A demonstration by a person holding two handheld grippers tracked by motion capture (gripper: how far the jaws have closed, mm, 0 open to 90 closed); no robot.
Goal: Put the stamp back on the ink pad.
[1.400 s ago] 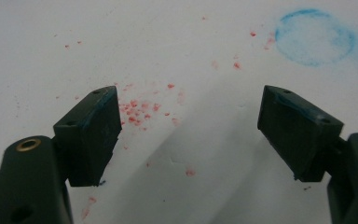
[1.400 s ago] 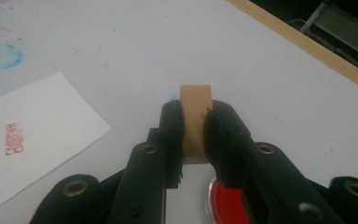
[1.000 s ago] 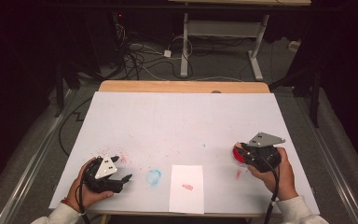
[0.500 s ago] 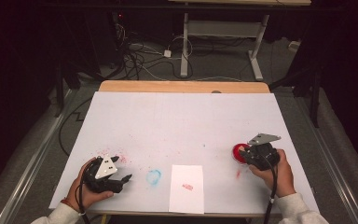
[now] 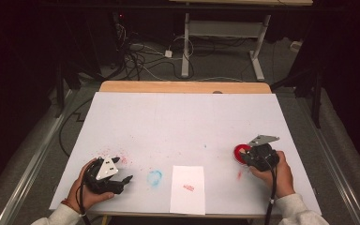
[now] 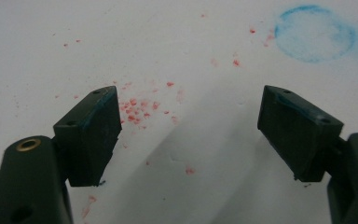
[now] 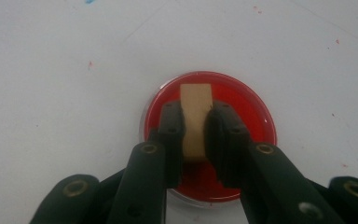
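Note:
A round red ink pad (image 7: pixel 251 121) in a clear dish lies on the white table sheet; in the high view the ink pad (image 5: pixel 239 151) sits at the right. My right gripper (image 7: pixel 195 120) is shut on a small tan wooden stamp block (image 7: pixel 196 112) held over the pad; in the high view the right gripper (image 5: pixel 249 157) is at the pad's near side. My left gripper (image 6: pixel 189 121) stands open over bare sheet with red specks; the left gripper (image 5: pixel 125 180) is near the front left. A white paper slip (image 5: pixel 188 187) bearing a small red print lies at front centre.
A blue ring smudge (image 6: pixel 314 33) marks the sheet just right of the left gripper, seen as a blue smudge (image 5: pixel 154 177) beside the slip. The table's wooden far edge (image 5: pixel 183 87) lies beyond. Cables (image 5: pixel 140 56) and a desk frame (image 5: pixel 225 33) stand on the floor behind.
My right gripper has moved a little toward me and right with the stamp, now down at the red pad. The left gripper has stayed put.

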